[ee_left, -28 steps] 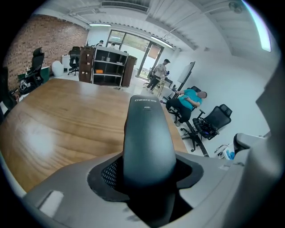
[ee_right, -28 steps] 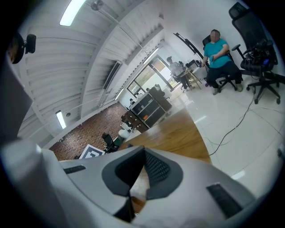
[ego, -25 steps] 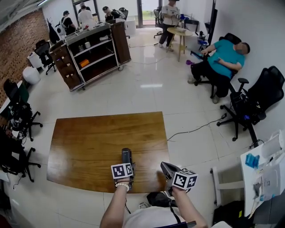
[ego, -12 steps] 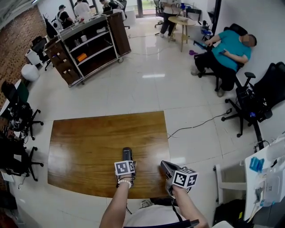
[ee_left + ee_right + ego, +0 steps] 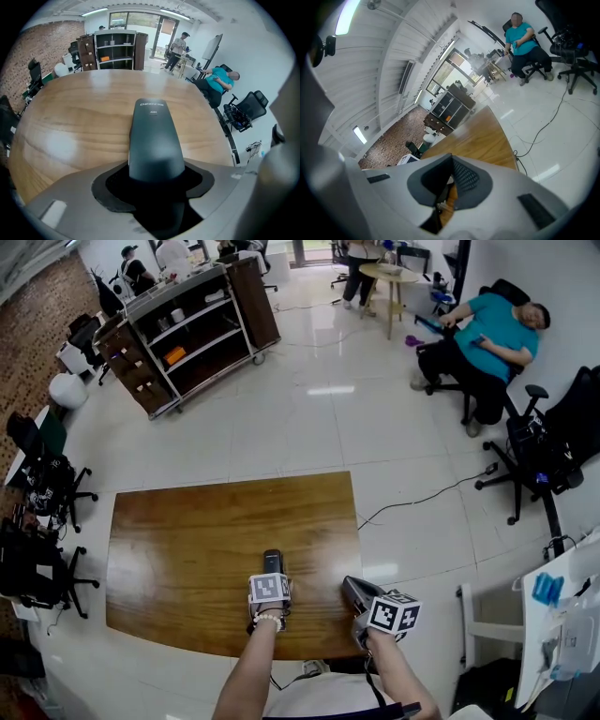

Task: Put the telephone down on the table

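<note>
Left gripper view: my left tool (image 5: 157, 176) is clamped round the dark telephone (image 5: 156, 136), held over the wooden surface (image 5: 79, 117) near its front edge. My right tool (image 5: 449, 180) is closed and empty, by the surface's near right corner.

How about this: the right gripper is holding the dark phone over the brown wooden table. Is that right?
Not quite. It is the left gripper, not the right one, that is holding the dark phone over the brown wooden table. The left gripper view shows the phone between its jaws. The right gripper holds nothing.
</note>
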A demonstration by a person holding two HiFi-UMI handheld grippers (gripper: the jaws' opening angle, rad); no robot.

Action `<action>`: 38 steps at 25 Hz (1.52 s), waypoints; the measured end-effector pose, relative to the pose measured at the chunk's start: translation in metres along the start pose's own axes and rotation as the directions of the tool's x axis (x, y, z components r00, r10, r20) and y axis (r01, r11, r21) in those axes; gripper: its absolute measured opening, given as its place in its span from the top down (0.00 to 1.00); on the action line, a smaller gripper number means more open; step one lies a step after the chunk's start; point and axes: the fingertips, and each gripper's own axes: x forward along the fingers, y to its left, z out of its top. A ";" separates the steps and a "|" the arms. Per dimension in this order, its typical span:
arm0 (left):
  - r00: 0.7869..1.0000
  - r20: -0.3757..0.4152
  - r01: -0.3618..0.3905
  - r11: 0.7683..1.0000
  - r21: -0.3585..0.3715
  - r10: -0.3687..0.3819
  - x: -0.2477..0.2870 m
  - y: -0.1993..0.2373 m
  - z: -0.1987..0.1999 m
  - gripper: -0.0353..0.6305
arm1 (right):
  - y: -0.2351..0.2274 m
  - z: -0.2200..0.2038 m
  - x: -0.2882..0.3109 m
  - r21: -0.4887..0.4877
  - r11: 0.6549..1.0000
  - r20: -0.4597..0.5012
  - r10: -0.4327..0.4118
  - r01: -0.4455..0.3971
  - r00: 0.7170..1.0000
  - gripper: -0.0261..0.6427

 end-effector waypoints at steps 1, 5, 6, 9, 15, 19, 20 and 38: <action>1.000 -0.015 -0.008 1.000 0.009 0.008 0.000 0.000 0.000 0.53 | 0.000 0.001 0.001 0.003 1.000 0.003 0.001 -0.001 1.000 0.95; 0.997 -0.060 -0.037 0.998 0.044 0.040 0.000 0.004 0.000 0.52 | 0.002 0.004 0.003 0.013 1.000 0.012 0.005 -0.005 1.000 0.95; 0.997 -0.064 -0.041 0.998 0.050 0.044 0.001 0.002 0.000 0.52 | 0.001 0.005 0.003 0.014 1.000 0.015 0.006 -0.006 1.000 0.95; 0.996 -0.066 -0.050 0.996 0.067 0.054 -0.001 -0.007 0.000 0.51 | -0.002 0.009 0.001 0.019 1.000 0.026 0.003 -0.004 1.000 0.95; 0.993 -0.077 -0.078 0.989 0.122 0.088 0.000 -0.010 0.000 0.49 | -0.006 0.011 -0.004 0.024 1.000 0.041 -0.003 0.002 0.999 0.95; 0.993 -0.084 -0.069 0.992 0.103 0.078 0.001 -0.010 -0.001 0.49 | -0.007 0.010 -0.007 0.023 1.000 0.043 -0.010 0.009 0.999 0.95; 0.994 -0.088 -0.054 0.994 0.091 0.062 0.002 -0.011 -0.002 0.48 | -0.007 0.010 -0.007 0.022 1.000 0.043 -0.010 0.009 0.999 0.95; 0.920 0.324 0.237 0.971 -0.016 -0.219 -0.113 0.012 -0.023 0.43 | 0.056 -0.009 -0.013 -0.109 0.993 0.020 0.055 -0.052 0.998 0.96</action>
